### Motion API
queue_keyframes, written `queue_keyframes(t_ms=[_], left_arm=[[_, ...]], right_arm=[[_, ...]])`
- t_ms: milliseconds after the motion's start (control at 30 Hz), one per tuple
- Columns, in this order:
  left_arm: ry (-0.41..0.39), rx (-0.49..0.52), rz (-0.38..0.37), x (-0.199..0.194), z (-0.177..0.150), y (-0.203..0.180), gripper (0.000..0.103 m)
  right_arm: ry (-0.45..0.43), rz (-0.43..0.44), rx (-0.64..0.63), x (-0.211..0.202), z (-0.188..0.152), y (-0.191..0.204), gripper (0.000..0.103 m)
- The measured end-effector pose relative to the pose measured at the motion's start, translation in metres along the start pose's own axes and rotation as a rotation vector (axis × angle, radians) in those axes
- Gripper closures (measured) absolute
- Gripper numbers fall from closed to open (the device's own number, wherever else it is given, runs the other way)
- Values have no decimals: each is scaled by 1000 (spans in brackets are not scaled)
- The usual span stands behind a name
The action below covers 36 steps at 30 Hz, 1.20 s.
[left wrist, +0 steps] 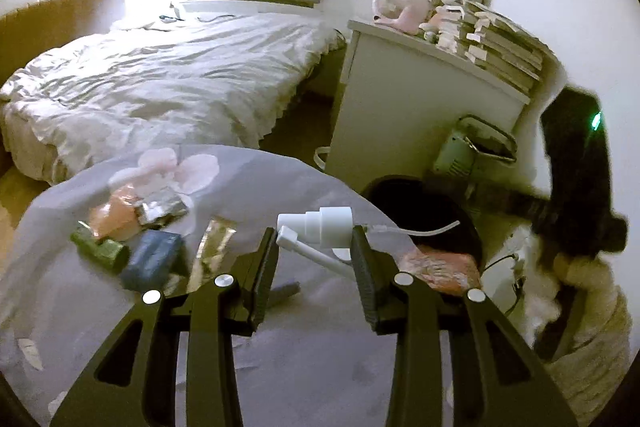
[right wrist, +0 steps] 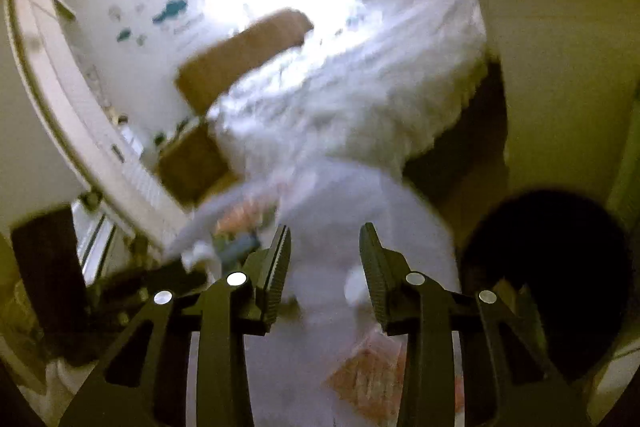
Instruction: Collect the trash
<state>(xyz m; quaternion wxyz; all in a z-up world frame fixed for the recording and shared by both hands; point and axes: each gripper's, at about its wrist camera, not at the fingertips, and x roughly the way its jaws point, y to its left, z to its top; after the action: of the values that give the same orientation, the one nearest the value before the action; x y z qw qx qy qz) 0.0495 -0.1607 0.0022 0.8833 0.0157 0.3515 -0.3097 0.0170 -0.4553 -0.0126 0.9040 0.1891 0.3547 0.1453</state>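
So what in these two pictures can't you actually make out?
- Black round bin, left wrist view: its contents are lost in darkness; the white spray pump in the left hand-held gripper covers its near rim.
- Orange plastic packet, right wrist view: motion blur smears its print.
- Small items on the grey flowered cloth, right wrist view: too blurred to identify.
- Right hand-held gripper: nothing between its pads.

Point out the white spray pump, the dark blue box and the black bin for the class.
white spray pump [left wrist: 320, 221]: left wrist view, on its ribbed collar.
dark blue box [left wrist: 152, 259]: left wrist view, on its top face.
black bin [left wrist: 404, 195]: left wrist view, on its dark inside near the rim.
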Motion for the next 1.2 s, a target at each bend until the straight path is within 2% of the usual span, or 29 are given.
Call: queue_keyframes(t_ms=[100,167,200,233,267,300,400,567,633,700,733,800,833,967,1033,1200], left_arm=[[25,-26,2,9,-6,5,67],[38,-32,10,12,-10,6,67],[46,-37,16,11,-14,10,67],[51,-42,20,11,-16,12,67],[55,-48,24,11,-18,15,67],[61,-56,27,11,-20,19,67],[70,-83,32,11,-25,29,67],[89,-78,22,12,-31,32,67],[92,-73,12,15,-31,26,67],[91,-64,1,17,-29,22,67],[90,-56,-4,18,-27,17,67],[83,-34,-14,18,-23,7,67],[77,-22,-17,17,-20,2,67],[48,16,-34,15,-6,-17,67],[35,32,-47,17,2,-27,67],[18,85,-76,28,20,-56,67]], right_arm=[[87,-23,42,28,-26,-21,66],[100,-35,56,35,-40,-27,65],[92,-33,57,34,-43,-28,60],[77,-19,52,30,-45,-27,49],[64,-20,44,26,-45,-26,27],[40,-25,28,20,-45,-25,18],[72,-37,-75,12,-45,-22,17],[231,-100,-373,11,-65,-5,16],[249,-142,-432,17,-72,-1,16],[243,-164,-439,22,-75,1,24],[231,-161,-426,23,-75,1,27],[217,-149,-403,24,-73,0,40],[212,-139,-391,25,-70,-1,42],[161,-85,-298,20,-55,-9,45],[100,-56,-217,8,-45,-19,45],[-59,-52,-7,-26,-20,-54,45]])
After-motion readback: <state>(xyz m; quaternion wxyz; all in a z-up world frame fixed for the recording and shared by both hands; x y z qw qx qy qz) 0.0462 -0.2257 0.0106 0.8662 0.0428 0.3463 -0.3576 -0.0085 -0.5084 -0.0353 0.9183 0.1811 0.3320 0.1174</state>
